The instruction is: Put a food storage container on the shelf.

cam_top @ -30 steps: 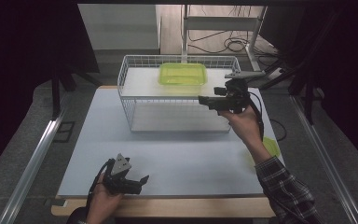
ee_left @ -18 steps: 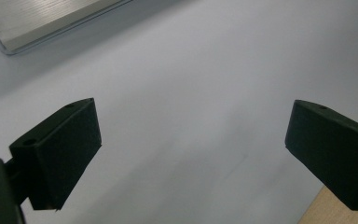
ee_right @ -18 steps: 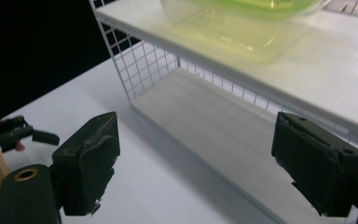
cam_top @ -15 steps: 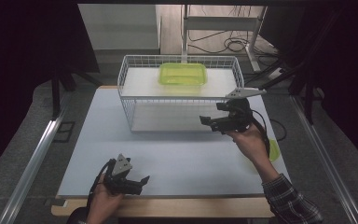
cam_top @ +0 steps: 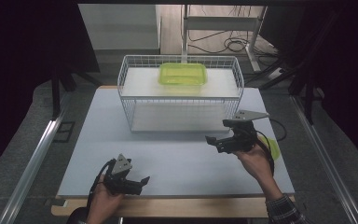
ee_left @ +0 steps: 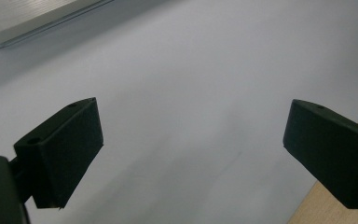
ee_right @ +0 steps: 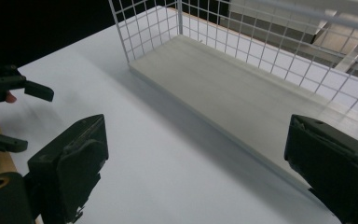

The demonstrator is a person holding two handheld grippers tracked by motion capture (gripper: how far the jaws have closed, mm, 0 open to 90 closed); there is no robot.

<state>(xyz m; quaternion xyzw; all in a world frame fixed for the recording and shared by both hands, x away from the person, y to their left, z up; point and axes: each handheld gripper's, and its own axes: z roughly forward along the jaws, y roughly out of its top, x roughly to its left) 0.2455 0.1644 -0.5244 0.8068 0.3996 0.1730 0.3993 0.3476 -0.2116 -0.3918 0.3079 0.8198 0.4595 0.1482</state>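
Black claws, left claw (cam_top: 140,183) and right claw (cam_top: 213,141), apparently wide open, empty.

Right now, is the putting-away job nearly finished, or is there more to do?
Partly done, it seems. The green tray already sits inside the white wire basket. Nothing is in hand: the right gripper and the left gripper are both open and empty. Possibly left: a yellow-green thing lies on the table behind the right hand; I cannot tell what it is.

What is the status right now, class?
Left gripper open, empty, near edge. Right gripper open, empty, before rack. Green tub on rack. Nothing in the way.
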